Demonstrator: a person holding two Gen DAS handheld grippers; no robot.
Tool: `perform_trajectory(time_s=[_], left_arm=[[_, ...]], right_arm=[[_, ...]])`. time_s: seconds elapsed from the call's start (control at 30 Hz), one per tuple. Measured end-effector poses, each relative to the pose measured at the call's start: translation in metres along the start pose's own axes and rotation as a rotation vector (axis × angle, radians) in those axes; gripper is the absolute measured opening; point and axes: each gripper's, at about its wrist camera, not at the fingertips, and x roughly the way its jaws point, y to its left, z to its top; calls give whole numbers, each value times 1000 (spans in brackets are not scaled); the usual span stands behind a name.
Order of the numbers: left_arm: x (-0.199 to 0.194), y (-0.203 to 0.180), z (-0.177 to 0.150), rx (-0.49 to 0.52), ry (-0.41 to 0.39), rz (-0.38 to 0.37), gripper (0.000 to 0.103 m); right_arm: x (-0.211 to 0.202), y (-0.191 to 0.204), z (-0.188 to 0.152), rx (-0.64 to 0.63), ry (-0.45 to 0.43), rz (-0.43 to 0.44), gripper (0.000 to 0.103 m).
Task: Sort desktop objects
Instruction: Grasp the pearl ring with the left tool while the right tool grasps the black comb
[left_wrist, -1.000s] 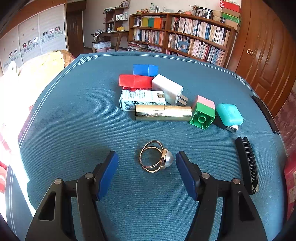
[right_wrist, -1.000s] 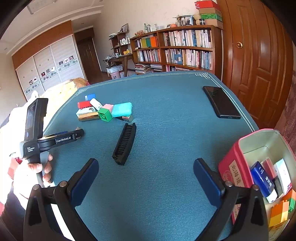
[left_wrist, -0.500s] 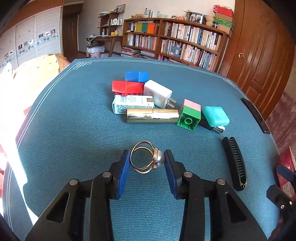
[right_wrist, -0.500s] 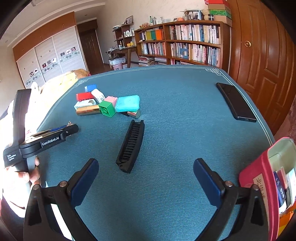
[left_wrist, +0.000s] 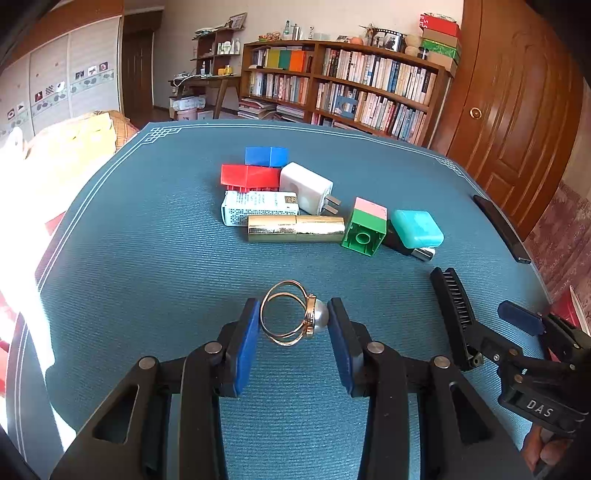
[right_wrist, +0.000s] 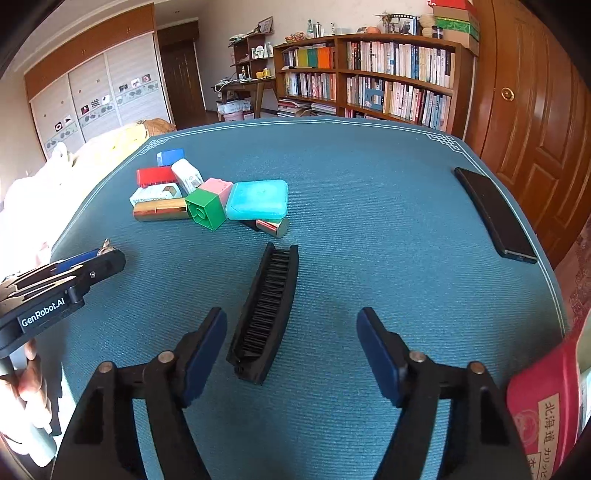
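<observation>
Left gripper: closed on the ring, one blue pad against the band, the other against the pearl; contact looks complete on both sides.
Ring: gold double band with a pearl, held upright between the pads near their tips, just above the blue table cloth; whether the lowest edge touches the cloth cannot be told.
Right gripper: fingers spread wide, empty, hovering over the near end of the black comb; the comb lies between the pads but nearer the left one, touching neither.
Comb: flat on the cloth, teeth up, long axis running away from the camera, apart from the pile.
Pile: gold tube, white charger, printed box, red block, blue block, green and pink block, teal case; packed close, several touching.
Phone: alone near the far right edge.
Red tin: at the right table edge, likely the destination.
Step in hand, judged: lift the ring and carry it to the tin.
Method advised: keep squeeze steady, since the round pearl offers a slippery seat; raise straight up before travelling; pass clear of the right gripper.
Risk: thin band may twist out if pressure eases.
Right side advised: centre over the comb before closing across its narrow width.
</observation>
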Motion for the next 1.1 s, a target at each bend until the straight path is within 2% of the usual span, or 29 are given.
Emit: perform_trajectory(time_s=[0.27, 0.37, 0.43, 0.53, 1.1], left_arm=[[0, -1, -2, 4, 3, -9, 40], [0, -2, -3, 4, 1, -9, 40], [0, -2, -3, 4, 1, -11, 40], [1, -5, -5, 11, 5, -10, 40], [-2, -15, -9, 38, -6, -5, 40]], right_arm=[[25, 18, 3, -57, 41, -4, 49], [26, 21, 2, -68, 28, -18, 45], [26, 21, 1, -71, 23, -26, 37], [25, 20, -1, -69, 20, -25, 30], [-25, 9, -5, 11, -53, 8, 30]])
